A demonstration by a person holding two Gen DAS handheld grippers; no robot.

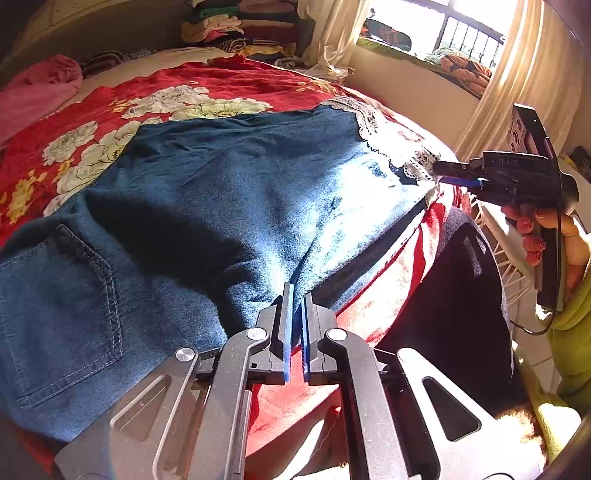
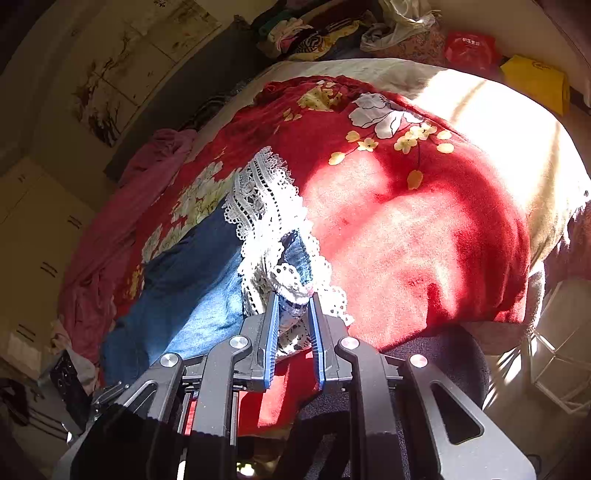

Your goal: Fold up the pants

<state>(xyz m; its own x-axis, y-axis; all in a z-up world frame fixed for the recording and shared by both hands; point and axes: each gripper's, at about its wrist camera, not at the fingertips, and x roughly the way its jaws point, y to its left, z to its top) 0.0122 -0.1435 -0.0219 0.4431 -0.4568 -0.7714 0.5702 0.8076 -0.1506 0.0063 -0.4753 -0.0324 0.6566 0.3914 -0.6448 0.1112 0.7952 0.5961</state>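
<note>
Two sets of tongs are on the pants right now, both pinching fabric. The blue denim pants (image 1: 207, 192) are spread flat across a red floral blanket (image 1: 122, 99) on the bed, back pocket (image 1: 62, 306) facing up near the left edge of the left wrist view. The left tongs (image 1: 297, 291) are closed tight on a fold of denim along the near edge of the pants, blue pads practically together. The right tongs (image 2: 293, 295) are clamped narrow on the white lace trim (image 2: 266, 206) at the hem end of the leg, with a bunch of lace and denim squeezed between the pads. From the left view you can see the right tongs (image 1: 441, 173) come in sideways at that lace, a hand (image 1: 546, 236) with red nails wrapped around the handle. Sun's blasting the right half of the bed. Pile of clothes (image 1: 236, 26) by the wall at the back.
</note>
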